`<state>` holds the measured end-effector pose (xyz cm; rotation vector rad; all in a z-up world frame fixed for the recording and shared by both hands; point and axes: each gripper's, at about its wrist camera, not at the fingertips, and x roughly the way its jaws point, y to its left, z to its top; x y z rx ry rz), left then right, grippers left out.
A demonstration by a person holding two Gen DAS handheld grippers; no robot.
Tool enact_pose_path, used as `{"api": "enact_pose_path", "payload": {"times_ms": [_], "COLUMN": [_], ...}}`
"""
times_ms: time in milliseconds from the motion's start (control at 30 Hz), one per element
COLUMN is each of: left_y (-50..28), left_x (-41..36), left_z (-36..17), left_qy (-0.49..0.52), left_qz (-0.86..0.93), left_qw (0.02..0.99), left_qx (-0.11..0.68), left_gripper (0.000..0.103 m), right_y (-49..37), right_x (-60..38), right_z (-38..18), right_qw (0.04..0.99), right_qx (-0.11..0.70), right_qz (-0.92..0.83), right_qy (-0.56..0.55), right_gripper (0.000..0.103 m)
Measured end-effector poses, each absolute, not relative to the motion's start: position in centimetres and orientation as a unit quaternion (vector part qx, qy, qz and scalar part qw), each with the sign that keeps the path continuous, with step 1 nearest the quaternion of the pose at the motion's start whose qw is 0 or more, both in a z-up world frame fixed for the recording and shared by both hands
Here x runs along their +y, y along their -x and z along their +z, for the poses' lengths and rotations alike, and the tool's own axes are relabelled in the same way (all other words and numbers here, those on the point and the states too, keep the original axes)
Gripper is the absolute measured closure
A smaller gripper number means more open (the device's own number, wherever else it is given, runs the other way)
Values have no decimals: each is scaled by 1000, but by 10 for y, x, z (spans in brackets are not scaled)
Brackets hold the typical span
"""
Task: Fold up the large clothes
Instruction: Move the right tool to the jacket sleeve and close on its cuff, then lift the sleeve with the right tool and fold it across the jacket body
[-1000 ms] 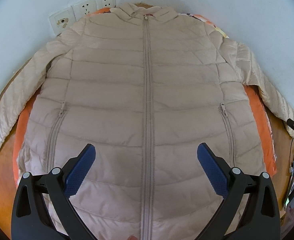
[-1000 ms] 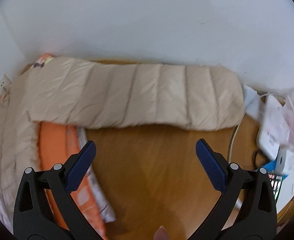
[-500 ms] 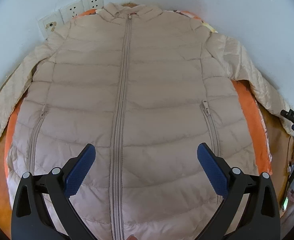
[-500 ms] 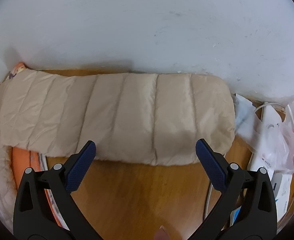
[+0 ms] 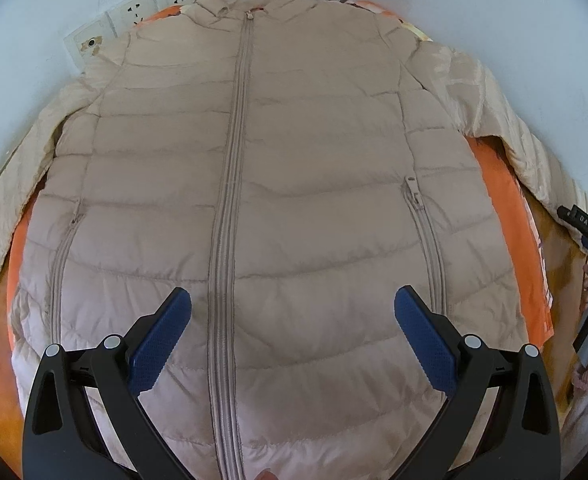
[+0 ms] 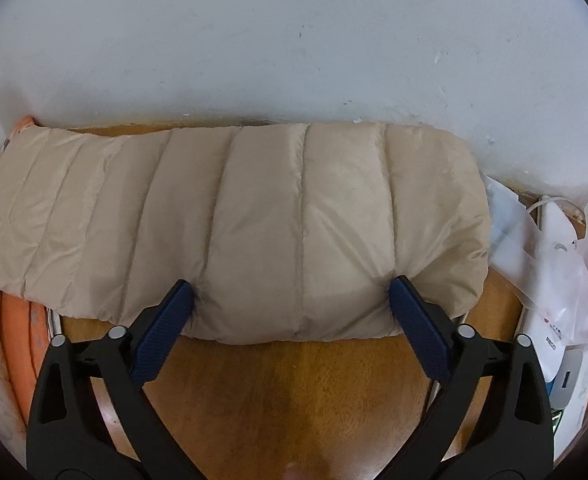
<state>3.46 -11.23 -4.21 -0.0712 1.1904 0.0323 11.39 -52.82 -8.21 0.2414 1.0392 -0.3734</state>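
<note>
A beige quilted puffer jacket (image 5: 314,184) lies flat and zipped, front up, collar toward the wall, both sleeves spread out. My left gripper (image 5: 291,332) is open and hovers over the lower body of the jacket, astride the zipper. My right gripper (image 6: 291,320) is open, its blue pads either side of the cuff end of the jacket's right sleeve (image 6: 253,232), at the sleeve's near edge. The right gripper also shows in the left wrist view (image 5: 586,232) at the far right by that sleeve.
An orange cloth (image 5: 510,216) lies under the jacket on a wooden table (image 6: 294,400). A white wall (image 6: 294,40) with power sockets (image 5: 133,12) stands right behind. Plastic bags and white boxes (image 6: 554,260) crowd the table right of the sleeve cuff.
My right gripper has moved forward onto the sleeve's cuff end, which now sits between the open pads. My left gripper has drifted right over the jacket body.
</note>
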Motion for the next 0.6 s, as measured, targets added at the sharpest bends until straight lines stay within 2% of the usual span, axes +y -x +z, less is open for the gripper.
{"api": "enact_pose_path", "payload": {"times_ms": [67, 133, 167, 200, 267, 400, 600], "left_y": [-33, -30, -30, -29, -27, -26, -24], "left_x": [-112, -110, -110, -108, -105, -96, -79], "left_z": [-42, -43, -43, -43, -43, -39, -40], "left_qy": [29, 31, 33, 35, 35, 25, 13], "left_qz": [15, 13, 12, 11, 6, 9, 5], "left_qw": [828, 830, 830, 830, 830, 835, 830], "left_qx": [559, 557, 556, 557, 557, 550, 557], "left_gripper": [6, 6, 6, 6, 6, 6, 6], "right_y": [-112, -109, -108, -106, -102, -92, -65], "right_x": [-525, -522, -517, -515, -512, -509, -500], "right_z": [-78, -74, -72, -71, -68, -51, -8], "right_qw": [848, 851, 852, 852, 853, 867, 886], "right_qx": [489, 486, 487, 487, 486, 461, 417], "right_qz": [-175, -167, -162, -158, -147, -135, -108], "right_qy": [-111, -108, -107, -109, -121, -136, -171], "right_gripper": [24, 54, 60, 72, 86, 91, 92]}}
